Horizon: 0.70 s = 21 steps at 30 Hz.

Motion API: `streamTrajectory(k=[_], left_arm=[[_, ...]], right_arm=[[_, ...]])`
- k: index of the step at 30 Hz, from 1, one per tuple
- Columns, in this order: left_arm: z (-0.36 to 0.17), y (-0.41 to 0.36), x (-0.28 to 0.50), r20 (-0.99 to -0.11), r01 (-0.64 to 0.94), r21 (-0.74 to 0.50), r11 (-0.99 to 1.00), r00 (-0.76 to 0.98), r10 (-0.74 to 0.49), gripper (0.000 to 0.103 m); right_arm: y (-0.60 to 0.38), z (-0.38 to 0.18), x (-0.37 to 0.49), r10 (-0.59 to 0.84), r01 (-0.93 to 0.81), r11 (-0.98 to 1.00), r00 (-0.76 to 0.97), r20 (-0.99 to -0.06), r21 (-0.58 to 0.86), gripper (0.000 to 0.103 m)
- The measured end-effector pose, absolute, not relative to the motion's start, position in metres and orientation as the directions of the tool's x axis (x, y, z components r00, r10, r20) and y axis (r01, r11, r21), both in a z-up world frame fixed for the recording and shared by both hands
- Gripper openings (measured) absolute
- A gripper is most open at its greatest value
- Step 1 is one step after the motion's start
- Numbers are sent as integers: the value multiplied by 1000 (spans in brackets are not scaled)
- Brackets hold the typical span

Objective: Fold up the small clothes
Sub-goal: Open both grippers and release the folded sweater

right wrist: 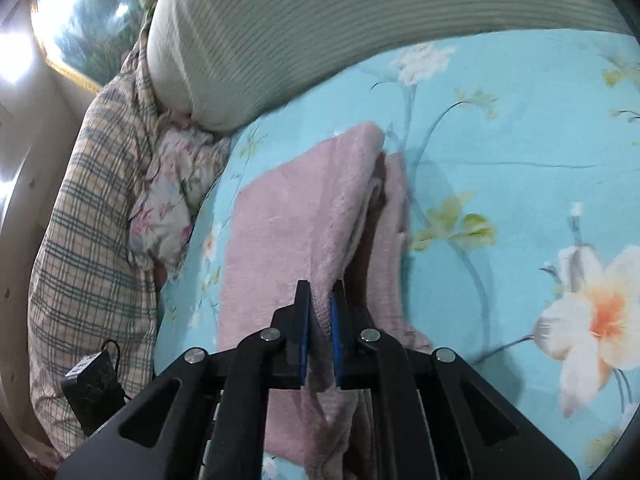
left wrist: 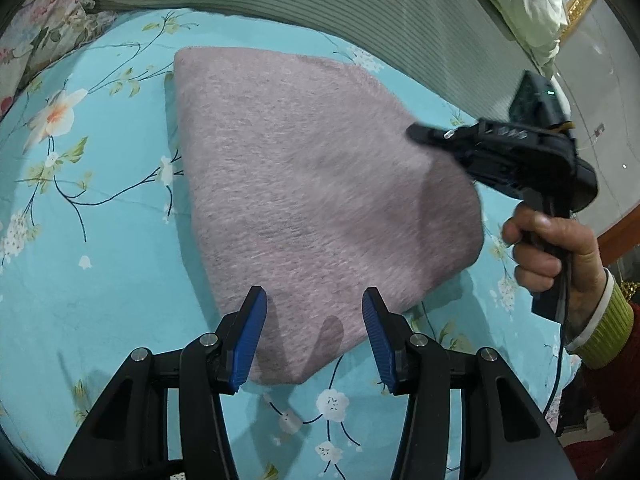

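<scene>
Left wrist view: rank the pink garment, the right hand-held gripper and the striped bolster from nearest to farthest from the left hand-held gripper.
1. Pink garment: its near corner lies between the open fingers of the left hand-held gripper.
2. Right hand-held gripper: farther off to the right, at the garment's right edge.
3. Striped bolster: farthest, along the back of the bed.

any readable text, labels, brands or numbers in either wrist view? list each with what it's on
None can be read.
Right gripper body, seen from the left wrist view: pale raised marks on the side, too blurred to read.
Small black device by the plaid pillow, right wrist view: a pale label, too small to read.
Pink garment, floral bedsheet, left gripper: no text visible.
</scene>
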<state>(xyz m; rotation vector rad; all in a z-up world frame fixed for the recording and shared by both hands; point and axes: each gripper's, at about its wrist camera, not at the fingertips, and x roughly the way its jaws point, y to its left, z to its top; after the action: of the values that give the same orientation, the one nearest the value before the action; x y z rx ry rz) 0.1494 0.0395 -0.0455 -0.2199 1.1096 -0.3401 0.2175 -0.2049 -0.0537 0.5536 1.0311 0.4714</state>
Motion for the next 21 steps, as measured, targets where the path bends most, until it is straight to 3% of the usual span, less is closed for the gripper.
streamTrajectory(k=[4, 9, 15, 21], left_arm=[[-61, 35, 151, -853, 171, -342, 924, 357, -381, 49], [-88, 38, 152, -878, 147, -320, 936, 325, -351, 46], [-52, 46, 154, -847, 149, -358, 922, 364, -388, 44], [-25, 53, 203, -797, 115, -367, 923, 473, -376, 44]], right_arm=[[-213, -89, 227, 599, -31, 770, 378, -706, 637, 10], [-211, -62, 223, 557, -68, 808, 407, -724, 585, 17], [-196, -10, 228, 530, -172, 836, 497, -687, 521, 17], [-152, -32, 281, 555, -223, 831, 403, -728, 510, 17]])
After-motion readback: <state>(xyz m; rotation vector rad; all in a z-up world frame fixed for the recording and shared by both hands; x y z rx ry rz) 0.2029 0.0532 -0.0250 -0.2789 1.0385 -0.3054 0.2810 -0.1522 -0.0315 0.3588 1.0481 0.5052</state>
